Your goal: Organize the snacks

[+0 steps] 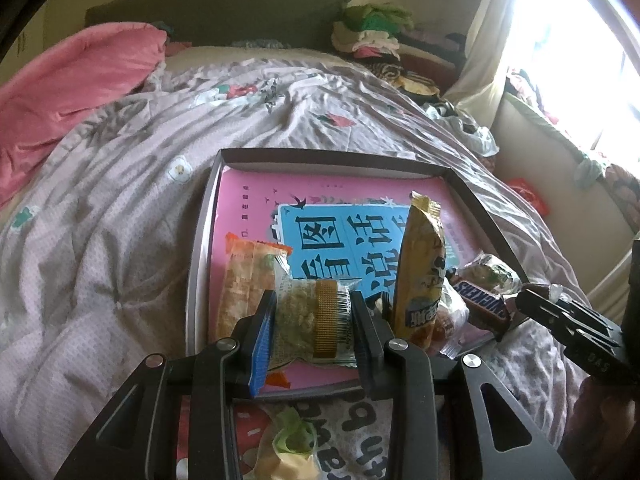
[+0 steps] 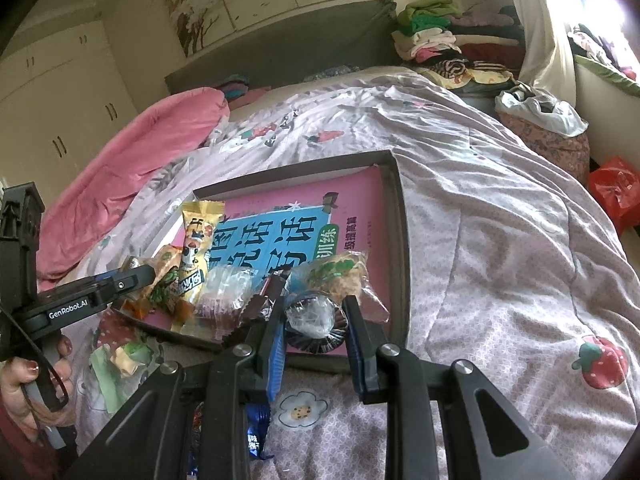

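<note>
A shallow grey tray (image 1: 320, 156) lies on the bed with a pink book (image 1: 256, 196) inside it. My left gripper (image 1: 314, 304) is shut on a clear-wrapped greenish crumbly snack (image 1: 308, 324) with a gold band, just above the tray's near edge. An orange packet (image 1: 248, 280), a yellow packet (image 1: 424, 264) and a Snickers bar (image 1: 484, 300) lie beside it. My right gripper (image 2: 316, 308) is shut on a round dark snack in clear wrap (image 2: 316, 336) over the tray's (image 2: 400, 240) near right part. A green-printed cracker pack (image 2: 336, 276) lies just beyond it.
Loose wrapped sweets (image 2: 124, 356) lie on the quilt in front of the tray. A blue wrapper (image 2: 256, 432) shows under my right gripper. A hand (image 2: 36, 372) holds the left gripper. A pink duvet (image 1: 72, 92) and folded clothes (image 2: 432, 36) sit farther back.
</note>
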The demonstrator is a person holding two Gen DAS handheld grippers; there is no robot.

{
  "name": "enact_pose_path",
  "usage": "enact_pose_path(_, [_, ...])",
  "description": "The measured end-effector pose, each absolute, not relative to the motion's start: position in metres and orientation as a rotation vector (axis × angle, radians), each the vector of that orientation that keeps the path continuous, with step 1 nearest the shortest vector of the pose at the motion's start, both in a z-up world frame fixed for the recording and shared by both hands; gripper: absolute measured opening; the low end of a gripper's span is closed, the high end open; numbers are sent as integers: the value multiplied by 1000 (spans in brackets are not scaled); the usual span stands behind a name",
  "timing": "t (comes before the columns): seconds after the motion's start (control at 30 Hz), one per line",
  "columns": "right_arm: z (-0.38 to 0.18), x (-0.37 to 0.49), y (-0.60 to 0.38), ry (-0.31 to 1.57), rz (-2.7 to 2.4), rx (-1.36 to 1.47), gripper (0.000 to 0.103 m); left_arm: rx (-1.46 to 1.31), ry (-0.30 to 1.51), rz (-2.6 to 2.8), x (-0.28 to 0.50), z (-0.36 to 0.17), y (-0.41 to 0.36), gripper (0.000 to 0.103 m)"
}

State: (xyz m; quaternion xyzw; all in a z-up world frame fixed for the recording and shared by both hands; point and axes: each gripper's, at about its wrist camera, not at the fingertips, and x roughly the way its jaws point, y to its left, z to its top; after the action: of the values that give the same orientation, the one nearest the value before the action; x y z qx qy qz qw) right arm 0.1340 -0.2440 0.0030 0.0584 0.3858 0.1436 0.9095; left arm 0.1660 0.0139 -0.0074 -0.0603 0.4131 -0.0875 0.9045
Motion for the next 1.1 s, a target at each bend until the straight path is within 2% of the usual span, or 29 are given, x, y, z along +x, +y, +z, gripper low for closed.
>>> enact_pose_path(1.1, [-4, 138, -250, 825, 255, 135, 27, -127, 881, -165, 169, -15, 19, 36])
